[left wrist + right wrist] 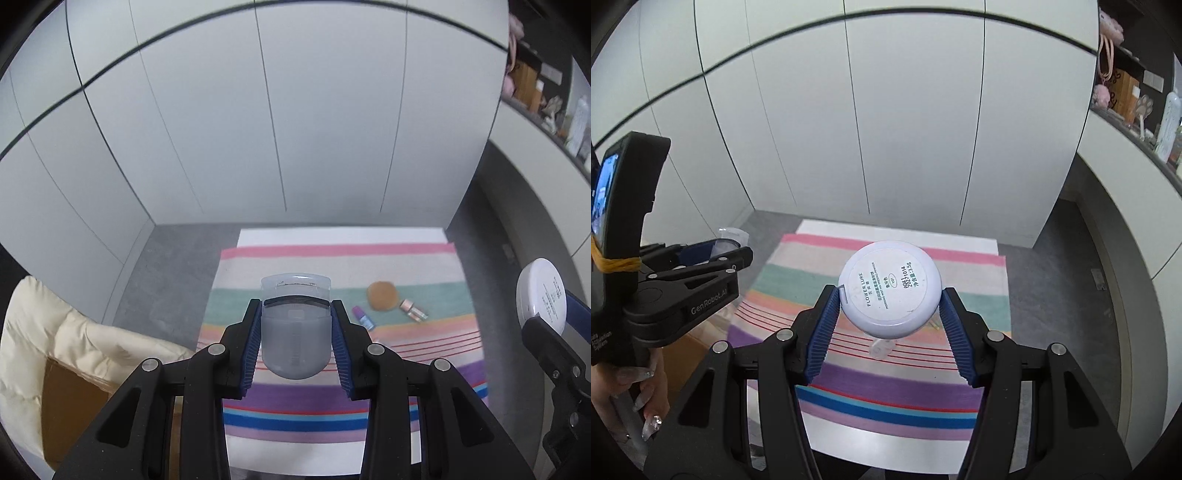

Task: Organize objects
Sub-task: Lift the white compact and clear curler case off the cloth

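My left gripper [295, 325] is shut on a translucent grey plastic case [294, 332] with a clear cap, held above the striped cloth [332, 402]. My right gripper [890, 306] is shut on a round white powder compact [889, 291], label side up, above the same cloth [886, 391]. The compact also shows at the right edge of the left wrist view [541, 291]. The left gripper shows at the left of the right wrist view [713, 258]. On the cloth lie a round tan puff [382, 295], a small purple-capped bottle [364, 317] and a small pink bottle [413, 310].
The striped cloth lies on a white table [340, 234] against white cabinet doors [295, 129]. A cream padded chair [55, 339] stands at the left. A shelf with clutter [1137, 103] is at the upper right. A small clear item [881, 349] lies under the compact.
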`<action>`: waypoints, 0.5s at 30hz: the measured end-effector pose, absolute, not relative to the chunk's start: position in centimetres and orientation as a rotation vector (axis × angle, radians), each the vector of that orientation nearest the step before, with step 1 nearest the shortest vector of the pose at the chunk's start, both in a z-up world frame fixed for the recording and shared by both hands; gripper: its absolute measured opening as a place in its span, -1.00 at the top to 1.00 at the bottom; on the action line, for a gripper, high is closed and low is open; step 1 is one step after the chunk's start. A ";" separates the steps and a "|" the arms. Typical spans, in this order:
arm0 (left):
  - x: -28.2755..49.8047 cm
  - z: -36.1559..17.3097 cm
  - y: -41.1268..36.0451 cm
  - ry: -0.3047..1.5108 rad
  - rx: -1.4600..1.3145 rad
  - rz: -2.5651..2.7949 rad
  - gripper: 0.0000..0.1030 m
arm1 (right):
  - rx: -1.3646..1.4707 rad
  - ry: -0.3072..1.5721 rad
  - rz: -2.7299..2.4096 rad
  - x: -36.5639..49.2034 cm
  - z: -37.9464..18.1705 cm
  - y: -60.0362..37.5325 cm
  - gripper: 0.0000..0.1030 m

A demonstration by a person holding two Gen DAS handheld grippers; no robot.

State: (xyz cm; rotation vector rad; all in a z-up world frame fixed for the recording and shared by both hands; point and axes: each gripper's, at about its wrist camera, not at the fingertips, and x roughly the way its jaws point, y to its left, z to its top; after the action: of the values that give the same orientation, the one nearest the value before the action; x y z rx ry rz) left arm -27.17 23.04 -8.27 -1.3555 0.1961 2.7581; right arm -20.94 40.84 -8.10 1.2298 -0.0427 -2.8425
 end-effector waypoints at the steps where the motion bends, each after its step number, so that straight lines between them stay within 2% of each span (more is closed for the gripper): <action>1: -26.8 -7.8 23.0 0.201 -1.339 2.764 0.29 | 1.218 -0.037 -2.852 -20.5 -7.4 40.7 -0.13; 7: -24.8 -5.3 22.9 0.184 -1.271 2.724 0.29 | 1.155 -0.046 -2.866 -18.5 -4.2 40.3 -0.13; 15: -22.0 -3.5 23.3 0.206 -1.228 2.707 0.29 | 1.147 -0.043 -2.884 -16.9 -3.5 40.8 -0.13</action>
State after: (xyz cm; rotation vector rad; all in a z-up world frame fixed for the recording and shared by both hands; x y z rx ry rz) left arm -21.95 23.28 -3.51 -1.2284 0.2063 2.7073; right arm -16.92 40.79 -3.47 1.1473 -0.0426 -2.8841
